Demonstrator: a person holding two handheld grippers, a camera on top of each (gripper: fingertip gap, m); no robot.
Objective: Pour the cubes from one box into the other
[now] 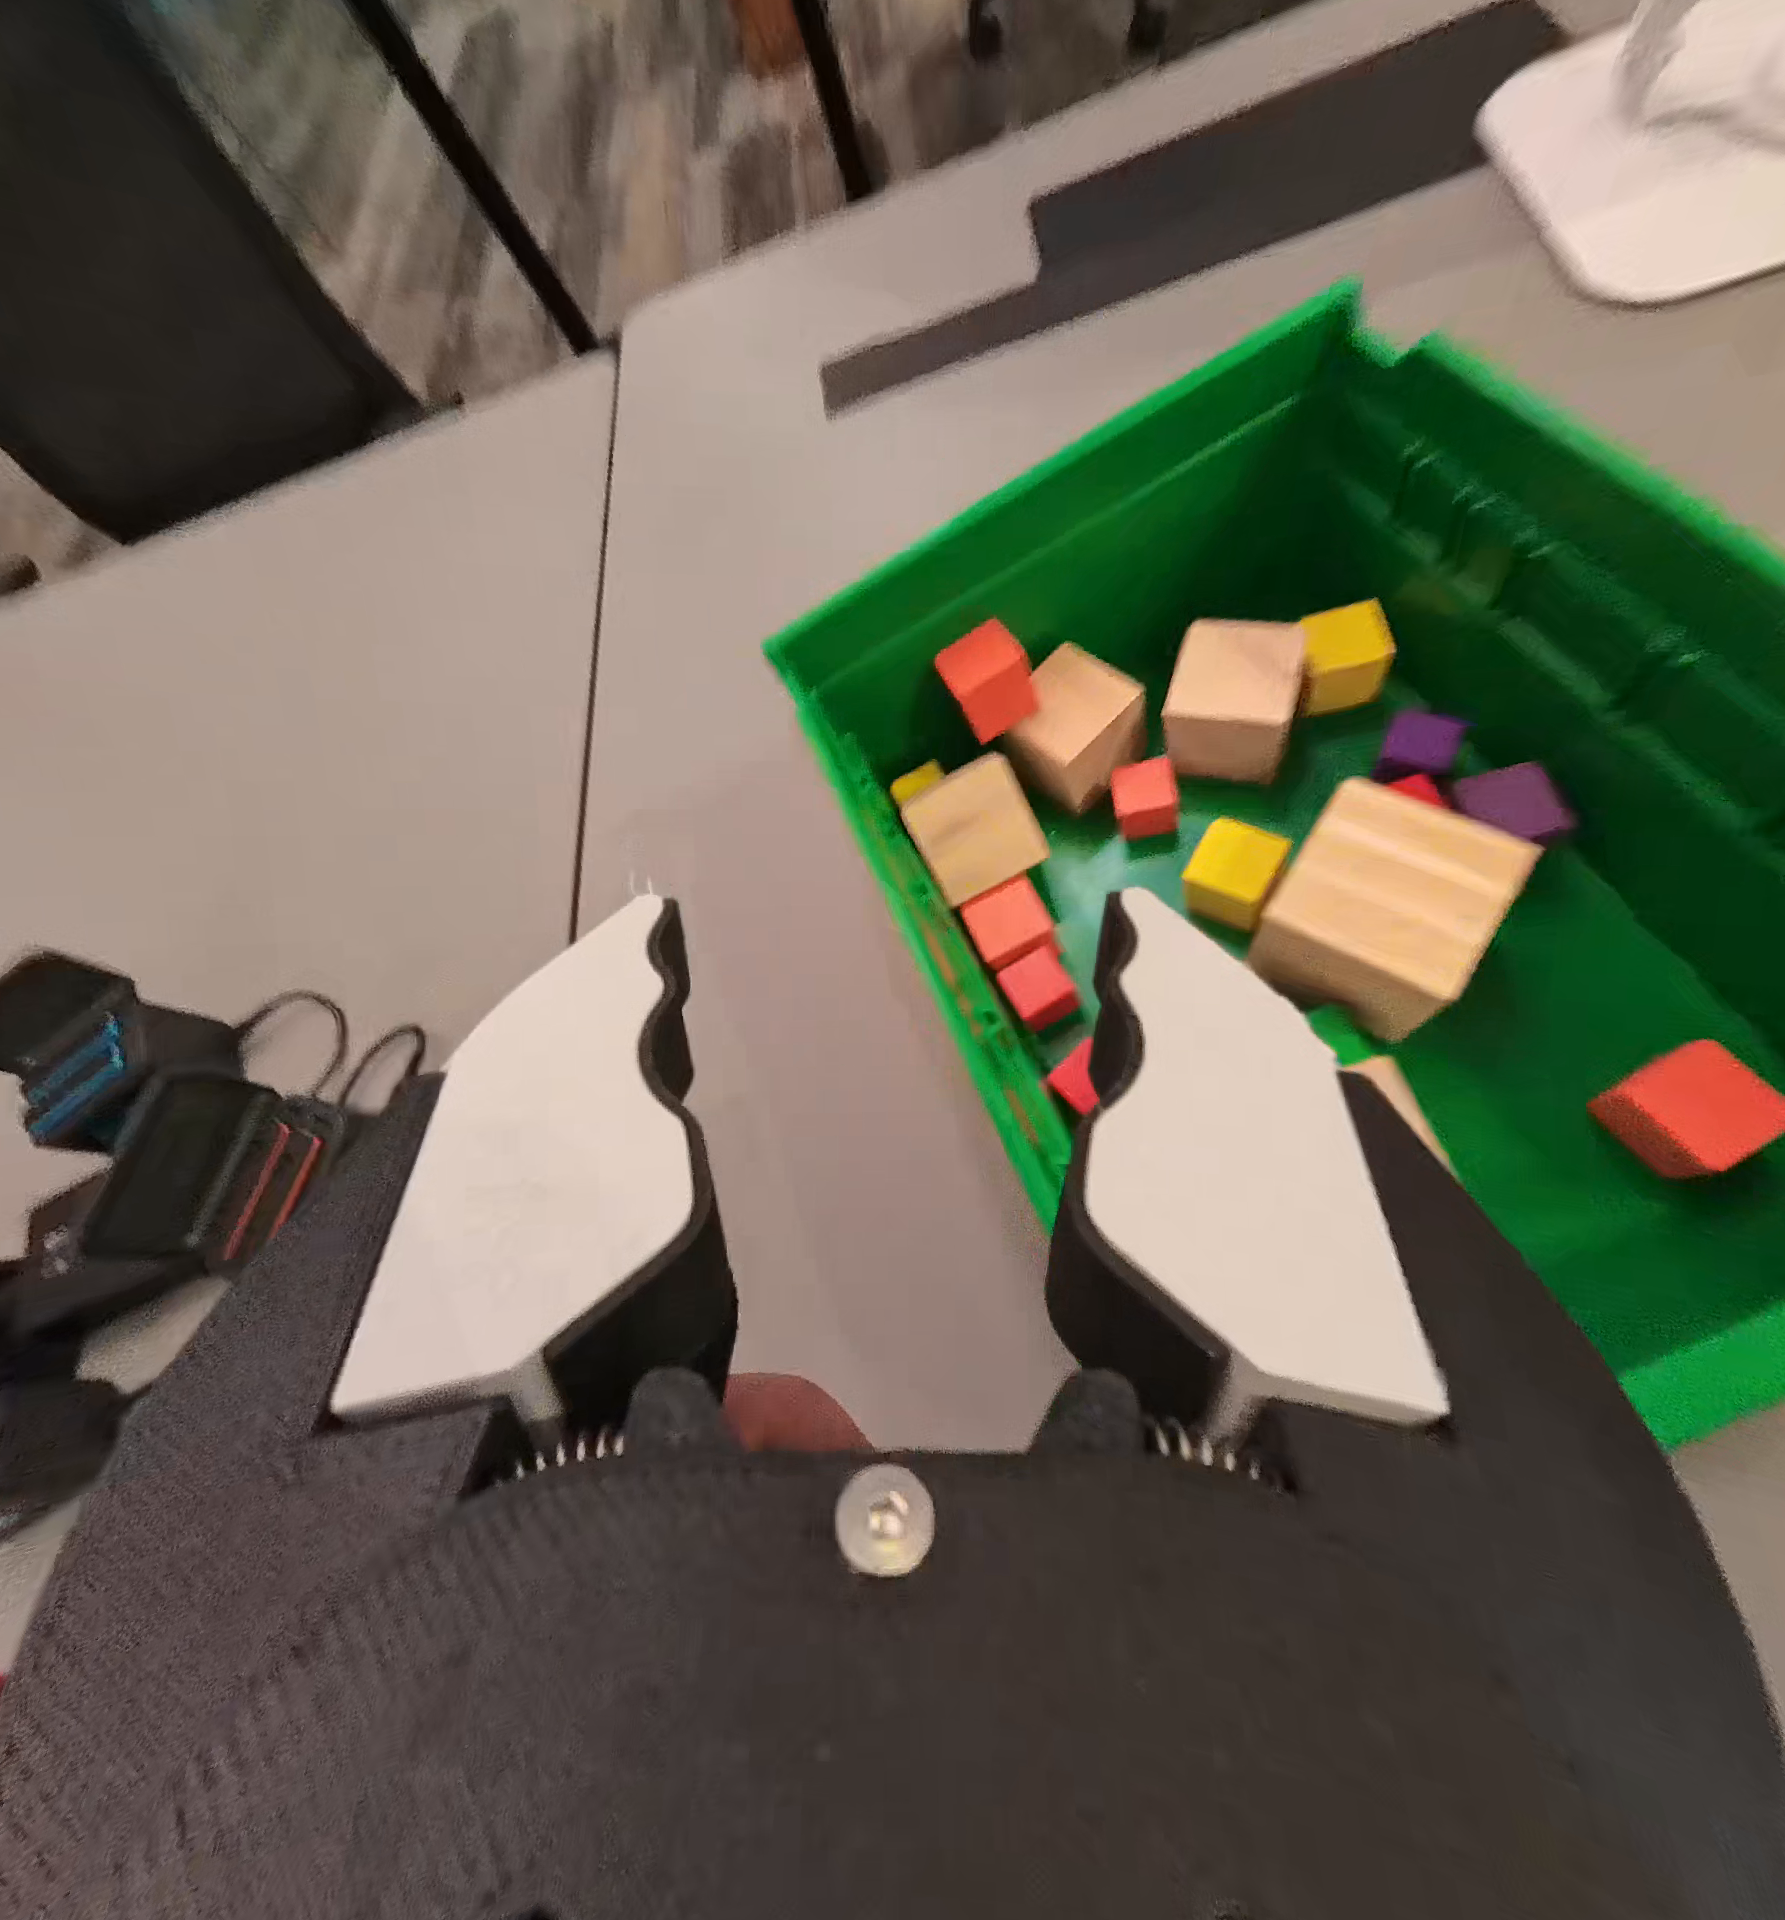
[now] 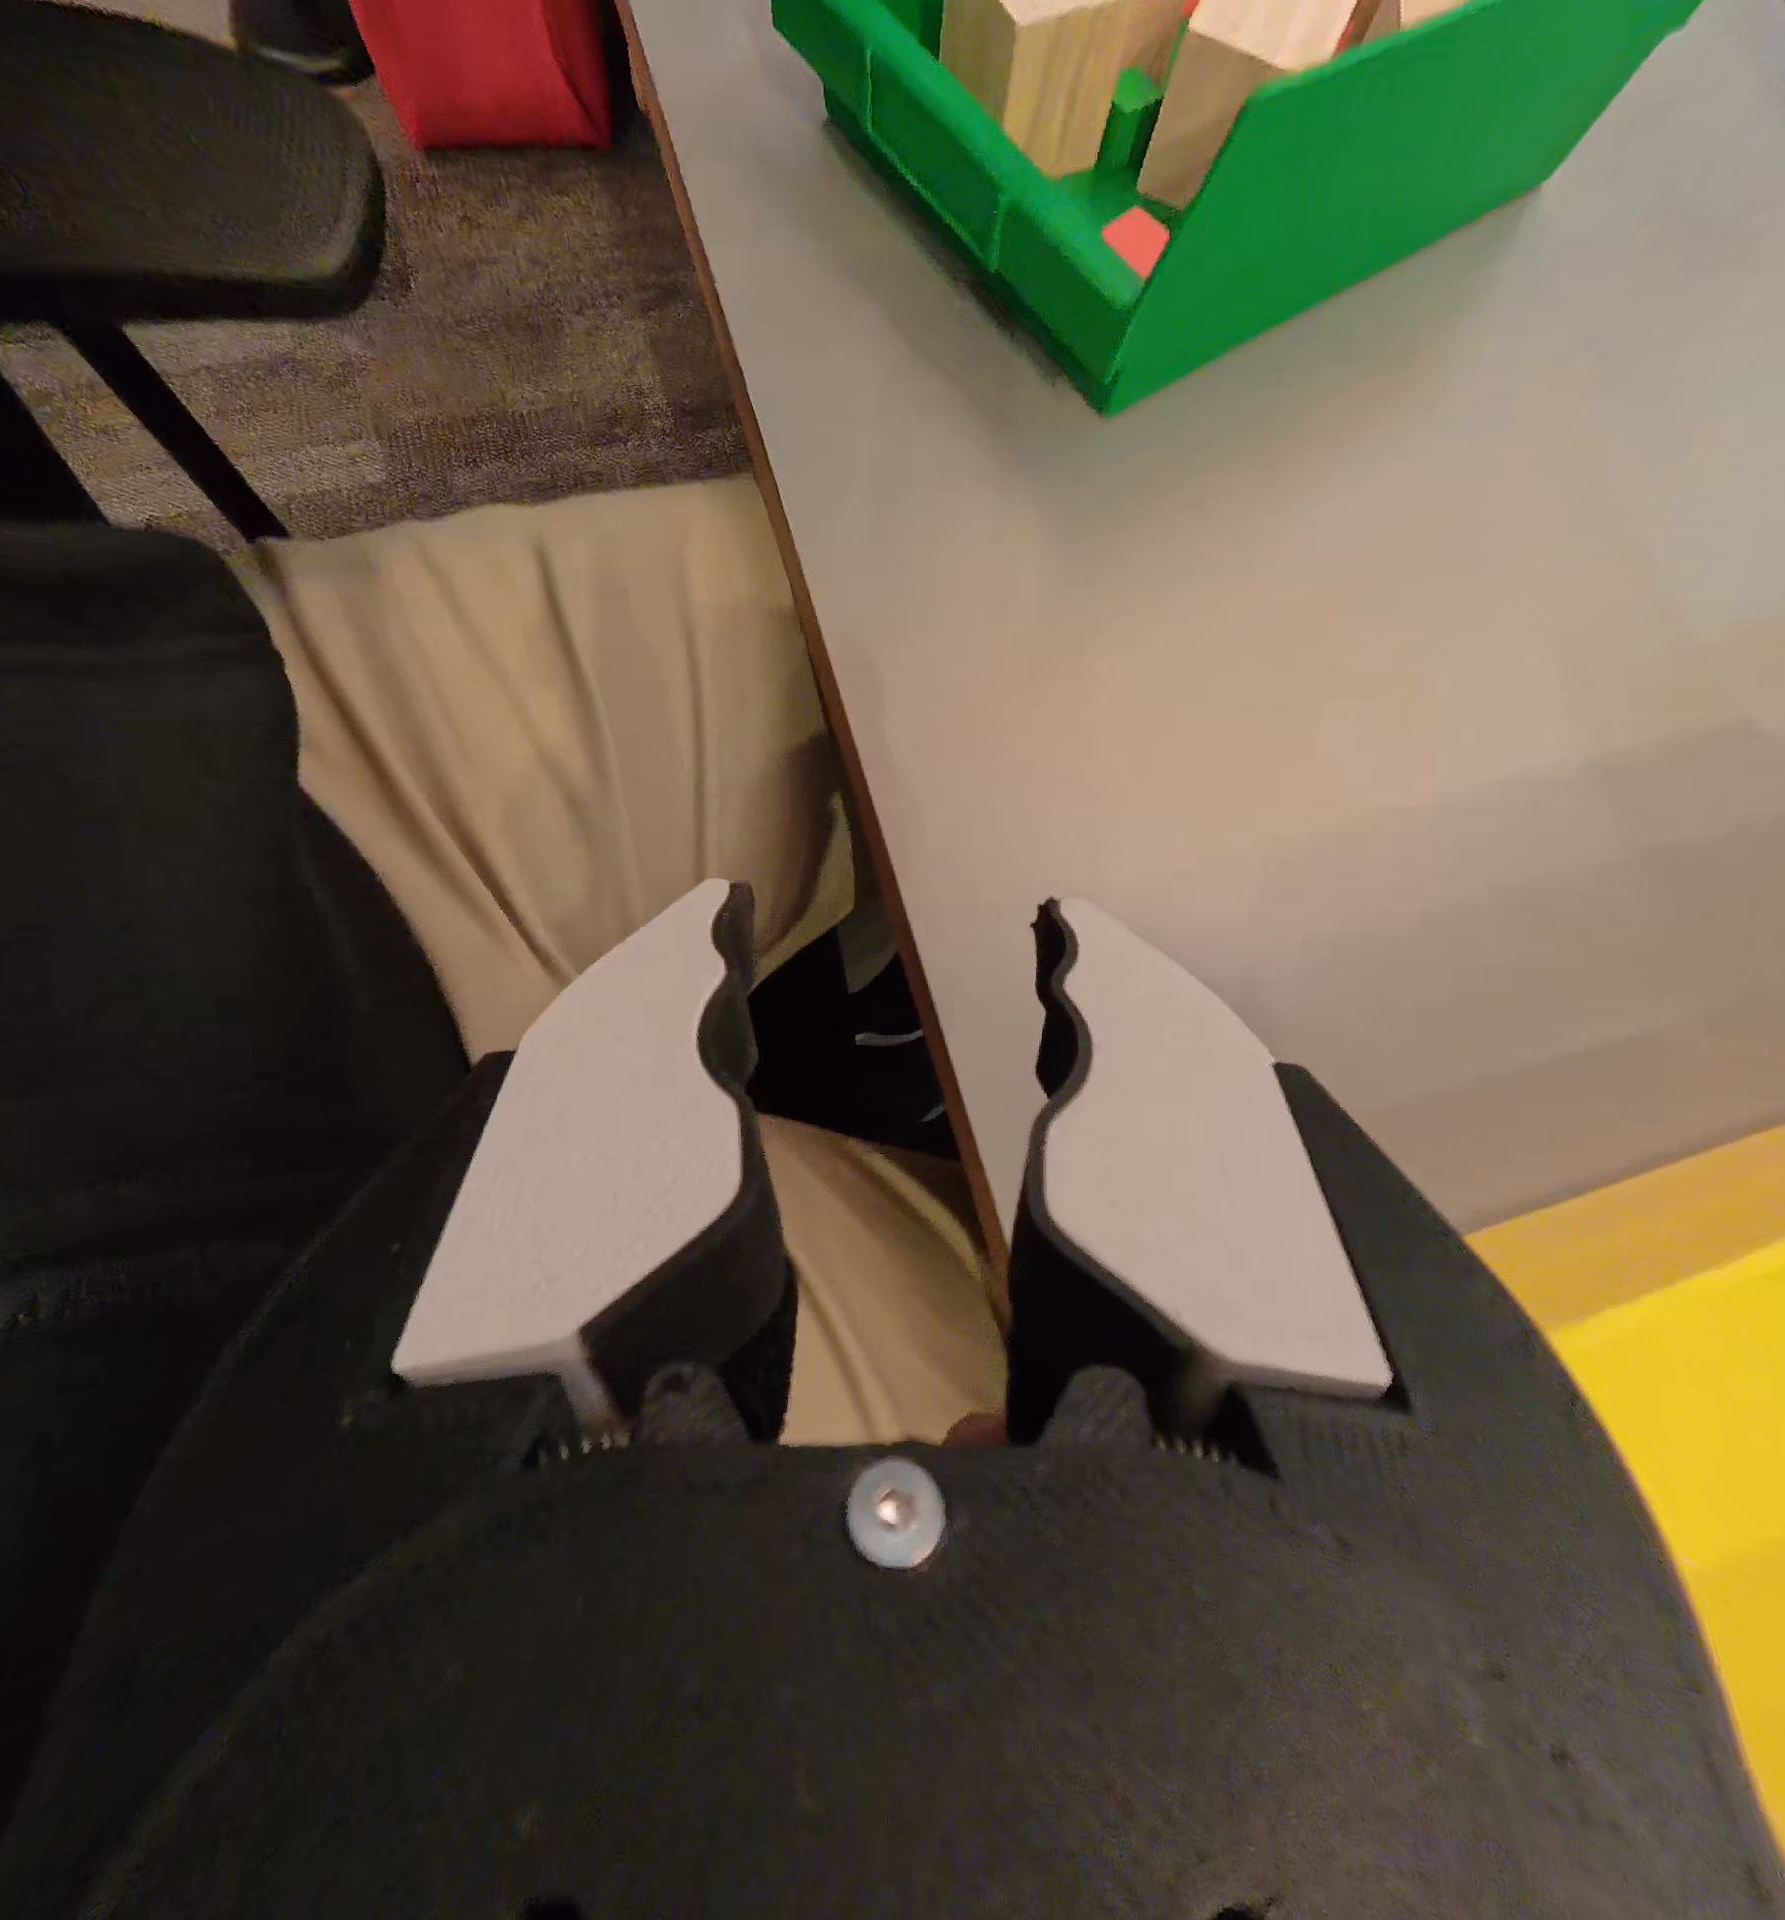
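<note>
A green box [image 1: 1127,499] sits on the grey table and holds several cubes: plain wooden ones [image 1: 1387,904], red [image 1: 1693,1107], yellow [image 1: 1233,871] and purple [image 1: 1511,802]. My left gripper [image 1: 893,914] is open and empty, above the box's near left wall, its right finger over the box interior. In the right wrist view the green box [image 2: 1366,208] shows at the top with wooden cubes [image 2: 1064,73] inside. A yellow box [image 2: 1698,1403] shows at the lower right edge. My right gripper [image 2: 893,904] is open and empty, over the table's front edge.
Black clips with cables [image 1: 171,1153] lie on the table at the left. A white stand base [image 1: 1677,177] is at the far right. A person's beige trousers [image 2: 535,748], a black chair armrest [image 2: 140,156] and a red object [image 2: 493,73] lie beyond the table edge.
</note>
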